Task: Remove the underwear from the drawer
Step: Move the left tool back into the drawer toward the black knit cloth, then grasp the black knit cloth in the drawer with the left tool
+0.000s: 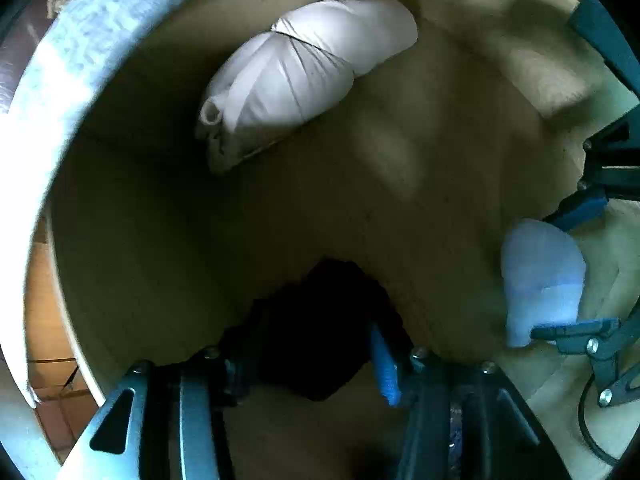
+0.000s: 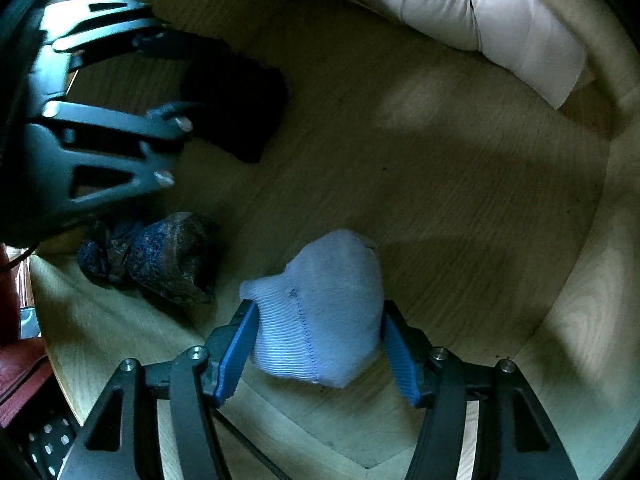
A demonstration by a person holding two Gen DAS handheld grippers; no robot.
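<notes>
Interior of the open drawer (image 2: 440, 184), seen from both wrist cameras. The right gripper (image 2: 318, 346) is closing its blue pads (image 2: 236, 354) on either side of a light blue folded garment (image 2: 320, 312), which is lying on the wooden drawer floor near the front; the pads are touching its flanks, so the grasp appears to be made. The left gripper (image 1: 316, 356) is clamping a black garment (image 1: 320, 320), also low over the drawer floor. A white rolled bundle (image 2: 472, 20) is resting untouched against the far wall, and a dark mottled bundle (image 2: 168, 258) is sitting just beside the light blue garment. Judged progress: two pieces are being gripped but neither is yet out of the drawer; lifting both clear, then fetching the remaining two, is what is left
</notes>
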